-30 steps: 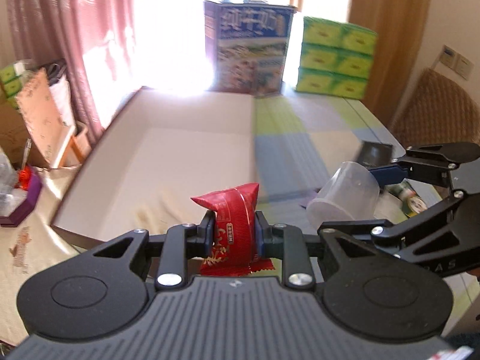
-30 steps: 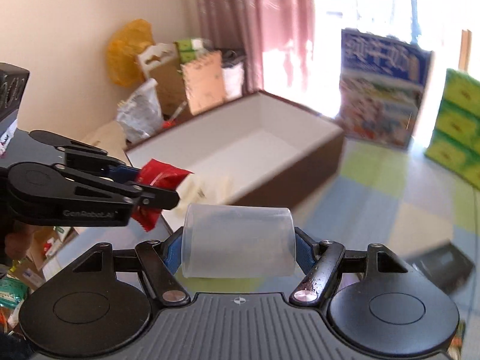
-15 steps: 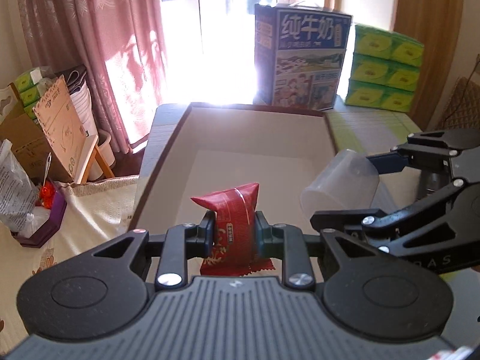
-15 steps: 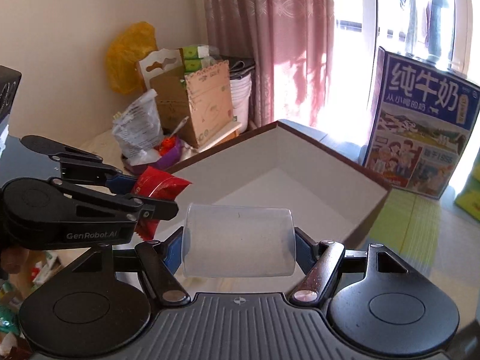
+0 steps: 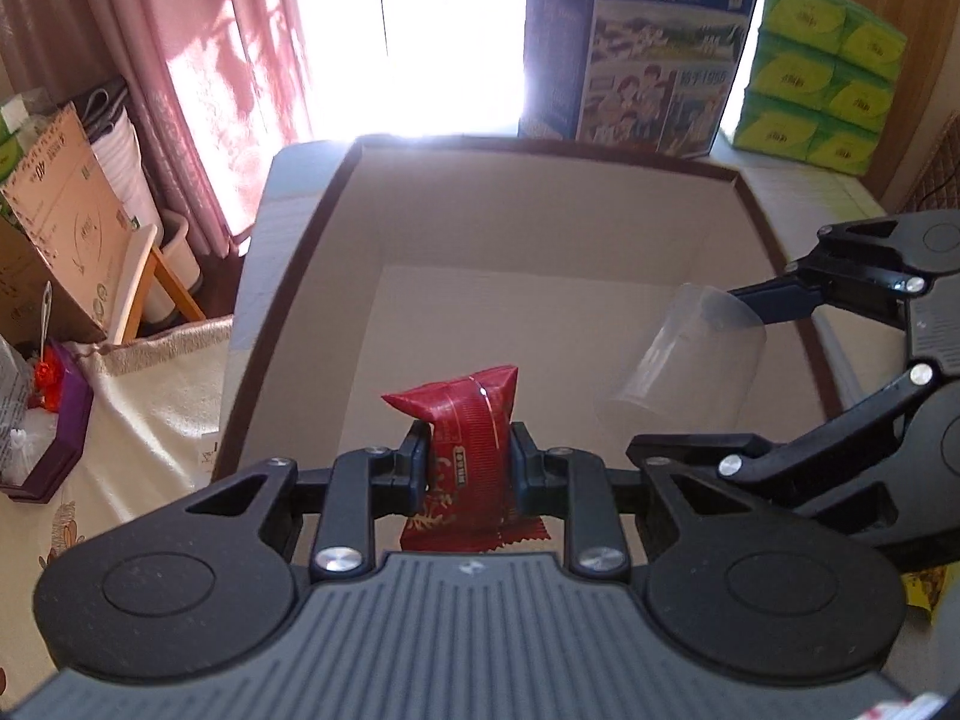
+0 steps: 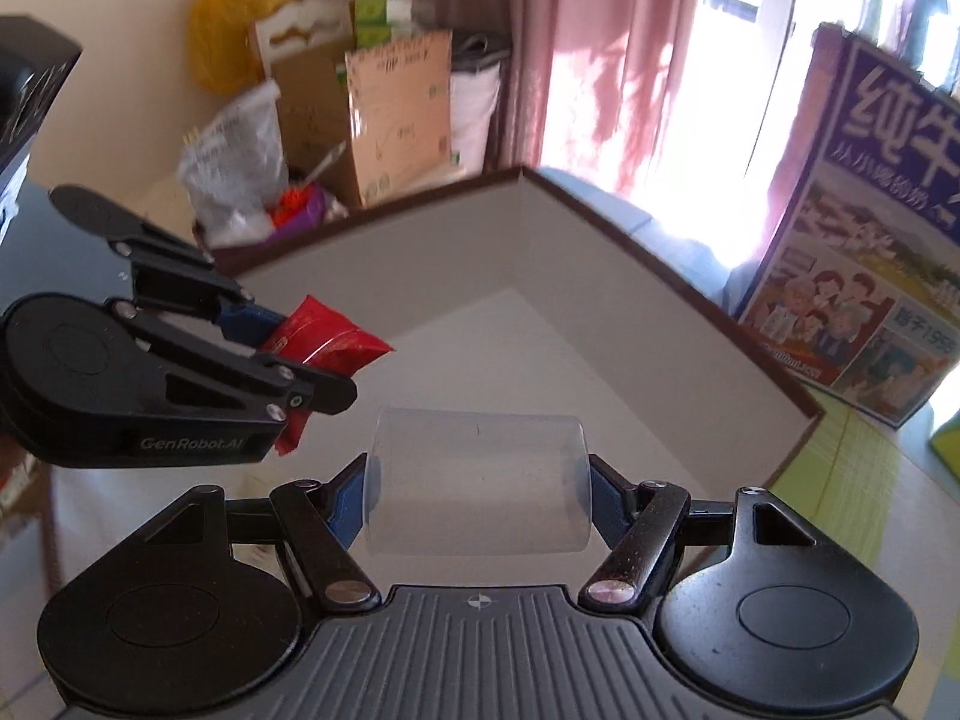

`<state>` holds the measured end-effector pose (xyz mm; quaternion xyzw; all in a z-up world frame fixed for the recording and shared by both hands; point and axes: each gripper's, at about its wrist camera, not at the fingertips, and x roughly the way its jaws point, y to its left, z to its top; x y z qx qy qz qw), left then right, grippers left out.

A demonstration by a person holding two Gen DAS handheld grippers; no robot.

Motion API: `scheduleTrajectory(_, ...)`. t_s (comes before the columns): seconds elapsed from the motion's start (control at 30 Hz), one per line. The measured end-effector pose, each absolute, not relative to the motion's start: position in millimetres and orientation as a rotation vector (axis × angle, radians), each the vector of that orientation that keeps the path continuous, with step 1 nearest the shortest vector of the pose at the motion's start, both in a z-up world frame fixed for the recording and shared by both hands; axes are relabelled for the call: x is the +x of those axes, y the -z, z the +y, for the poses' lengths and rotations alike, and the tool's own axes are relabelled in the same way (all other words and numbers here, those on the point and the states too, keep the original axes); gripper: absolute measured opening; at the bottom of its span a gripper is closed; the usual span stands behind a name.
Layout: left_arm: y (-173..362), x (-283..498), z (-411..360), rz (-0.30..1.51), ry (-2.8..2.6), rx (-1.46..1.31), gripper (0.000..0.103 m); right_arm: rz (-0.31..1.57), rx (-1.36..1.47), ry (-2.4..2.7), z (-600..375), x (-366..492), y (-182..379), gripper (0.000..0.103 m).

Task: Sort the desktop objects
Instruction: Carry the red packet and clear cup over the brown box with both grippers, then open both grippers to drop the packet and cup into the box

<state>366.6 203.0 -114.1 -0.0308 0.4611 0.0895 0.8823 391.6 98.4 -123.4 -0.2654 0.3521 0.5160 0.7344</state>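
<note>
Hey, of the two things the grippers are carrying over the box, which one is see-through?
The plastic cup, held sideways in the right gripper. The left gripper holds an opaque red snack packet instead.

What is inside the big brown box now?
The box shows only its bare pale floor and walls; nothing lies in it. The near part of the floor is hidden behind the red packet, the clear cup and both grippers.

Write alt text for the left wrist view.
The left hand-held gripper pinches a red snack packet above a large, shallow brown-rimmed box. At right, the right hand-held gripper holds a clear plastic cup over the same box; a blue milk carton stands behind.
</note>
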Motion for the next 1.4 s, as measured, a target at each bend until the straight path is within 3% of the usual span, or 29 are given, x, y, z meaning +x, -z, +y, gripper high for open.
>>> scheduleTrajectory(0.77,172,419,217,1.075,-0.158,-0.02,0.024,0.848,-0.756,-1.094,122,426,164,0.069)
scheduleTrajectory(0.87,170,420,217,1.067,-0.166,-0.02,0.035,0.83,-0.771,-1.095,120,424,165,0.071)
scheduleTrajectory(1.07,163,415,219,1.056,-0.186,-0.028,0.056,0.79,-0.77,-1.114,119,411,159,0.095)
scheduleTrajectory(1.4,134,391,207,1.018,-0.196,-0.023,0.082,0.75,-0.736,-1.163,108,399,141,0.101)
